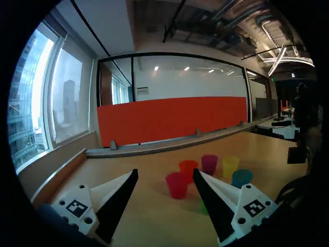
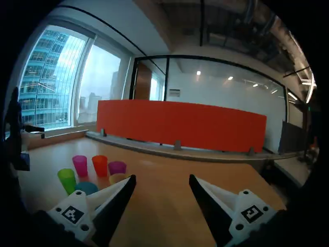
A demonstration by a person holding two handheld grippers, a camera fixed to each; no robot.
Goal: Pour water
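Observation:
Several small coloured plastic cups stand in a cluster on the wooden table (image 1: 263, 148). In the left gripper view a pink cup (image 1: 177, 185) is nearest, between my fingers, with an orange cup (image 1: 188, 168), a magenta cup (image 1: 209, 164), a yellow cup (image 1: 230, 166) and a teal cup (image 1: 241, 178) behind it. A green cup (image 1: 203, 208) peeks out beside the right finger. My left gripper (image 1: 164, 172) is open and holds nothing. In the right gripper view the cups sit at the lower left: green cup (image 2: 67, 180), magenta cup (image 2: 80, 165), orange cup (image 2: 100, 165). My right gripper (image 2: 161, 178) is open, right of them.
An orange divider panel (image 1: 172, 117) runs along the table's far edge, with large windows (image 2: 53, 82) to the left. A dark object (image 1: 296, 154) lies on the table at the right. A dark shape (image 2: 13, 140) stands at the left edge of the right gripper view.

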